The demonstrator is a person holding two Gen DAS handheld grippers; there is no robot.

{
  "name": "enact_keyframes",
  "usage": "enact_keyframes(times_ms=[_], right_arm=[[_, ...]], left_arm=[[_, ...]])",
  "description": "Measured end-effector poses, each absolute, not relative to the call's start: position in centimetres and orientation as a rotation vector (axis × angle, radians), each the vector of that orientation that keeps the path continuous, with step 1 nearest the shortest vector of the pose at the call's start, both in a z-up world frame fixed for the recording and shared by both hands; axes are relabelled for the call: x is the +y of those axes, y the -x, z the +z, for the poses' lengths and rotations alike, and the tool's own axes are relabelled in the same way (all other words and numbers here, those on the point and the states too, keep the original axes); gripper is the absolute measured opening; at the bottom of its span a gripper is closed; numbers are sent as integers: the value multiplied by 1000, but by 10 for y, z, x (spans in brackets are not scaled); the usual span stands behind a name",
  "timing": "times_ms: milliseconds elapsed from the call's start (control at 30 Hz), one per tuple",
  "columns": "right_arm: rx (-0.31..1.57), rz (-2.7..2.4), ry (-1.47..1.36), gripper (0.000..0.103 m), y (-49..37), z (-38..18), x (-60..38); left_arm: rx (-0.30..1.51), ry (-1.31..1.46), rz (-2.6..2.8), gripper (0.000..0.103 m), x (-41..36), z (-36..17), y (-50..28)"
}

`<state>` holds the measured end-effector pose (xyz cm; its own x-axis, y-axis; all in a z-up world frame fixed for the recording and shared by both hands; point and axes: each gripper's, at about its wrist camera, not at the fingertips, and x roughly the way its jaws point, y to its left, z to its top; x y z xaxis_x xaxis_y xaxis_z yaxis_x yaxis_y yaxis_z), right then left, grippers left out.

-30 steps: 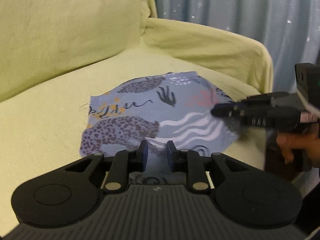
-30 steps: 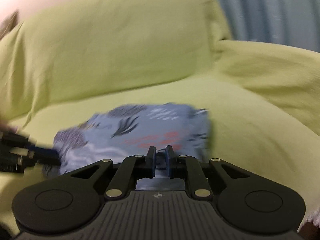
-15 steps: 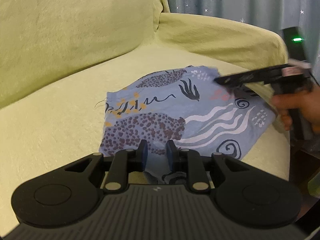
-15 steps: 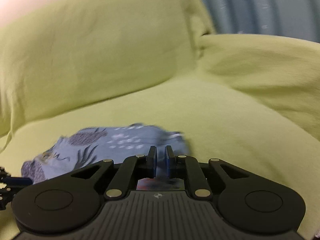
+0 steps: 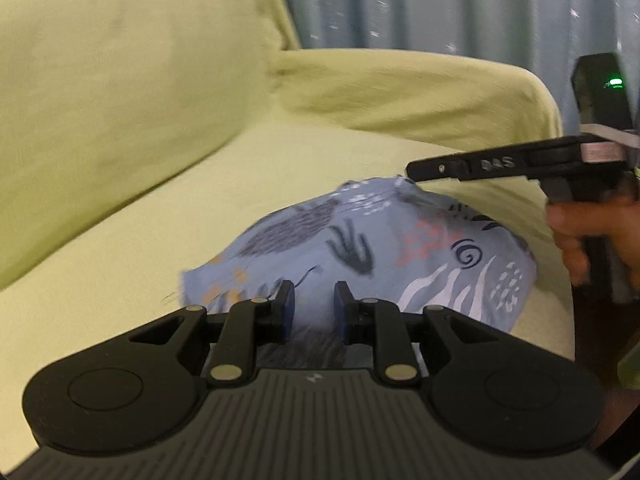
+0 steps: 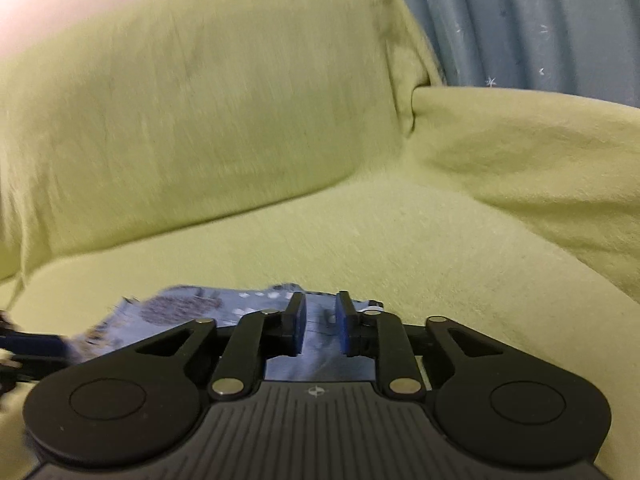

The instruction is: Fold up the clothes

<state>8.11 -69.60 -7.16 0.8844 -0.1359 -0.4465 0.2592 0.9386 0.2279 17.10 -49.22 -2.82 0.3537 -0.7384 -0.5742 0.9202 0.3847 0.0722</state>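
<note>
Both jaw pairs have spread apart | blue patterned cloth garment (image 5: pixel 360 248) lies under left gripper (image 5: pixel 314 306) and right gripper (image 6: pixel 320 322) | yellow-green fabric sofa (image 6: pixel 280 120)

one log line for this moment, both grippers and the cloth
left gripper: open | right gripper: open | patterned cloth: on sofa

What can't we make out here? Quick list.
- Left wrist view: near edge of the patterned cloth hidden behind the left gripper.
- Right wrist view: most of the cloth hidden under the right gripper; motion blur.
- Garment type: unclear in both.
</note>
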Motion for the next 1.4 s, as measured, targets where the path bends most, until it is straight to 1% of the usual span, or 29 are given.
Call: enact_keyframes(times_ms=[33,67,167,233,300,433,567,667,700,733,833,900,967,1000,1033,1067,1100,1133,1167,1200,1400], right_arm=[[432,-203,-298,31,-76,-69,-694],[427,-196,-309,34,-72,-67,-692],[481,-147,-323,33,-72,-78,-685],[485,-152,-320,33,-75,-81,-685],[490,-157,-317,33,-78,-84,-686],[498,-166,-308,33,-84,-89,-686],[507,-146,-207,33,-91,-87,-673],[534,-128,-186,34,-95,-93,-667],[540,-129,-177,34,-96,-95,-666],[546,-130,-169,35,-96,-96,-665],[545,-145,-140,41,-95,-96,-664],[550,-146,-132,46,-98,-96,-664],[555,-147,-123,57,-102,-96,-665],[557,-148,-118,58,-103,-96,-665],[559,-148,-114,58,-105,-96,-665],[562,-149,-110,58,-107,-96,-665],[564,-150,-105,55,-109,-96,-665],[567,-150,-101,40,-110,-96,-665],[568,-151,-96,10,-112,-95,-665],[564,-152,-90,1,-114,-93,-666],[488,-174,-127,0,-122,-73,-676]], left_arm=[[500,-428,-1135,19,-500,-30,-174],[508,-436,-1150,19,-508,-33,-179],[541,-504,-1138,18,-526,-50,-198],[532,-481,-1115,18,-518,-55,-215],[601,-378,-1075,19,-502,-53,-239],[604,-349,-976,15,-475,-51,-264],[614,-301,-977,15,-461,-47,-272],[608,-282,-1026,16,-463,-43,-270],[589,-302,-1039,18,-468,-43,-267],[569,-323,-1052,22,-473,-42,-265],[536,-405,-1092,31,-487,-46,-262],[525,-459,-1100,31,-492,-52,-259],[515,-461,-1099,27,-492,-53,-257],[516,-460,-1093,13,-493,-53,-257],[510,-466,-1080,4,-493,-53,-256],[504,-472,-1068,3,-492,-53,-255],[506,-462,-1070,0,-491,-52,-256],[502,-451,-1063,0,-491,-50,-257],[499,-439,-1056,0,-491,-48,-259],[495,-428,-1050,0,-491,-47,-261],[556,-348,-971,0,-492,-47,-282]])
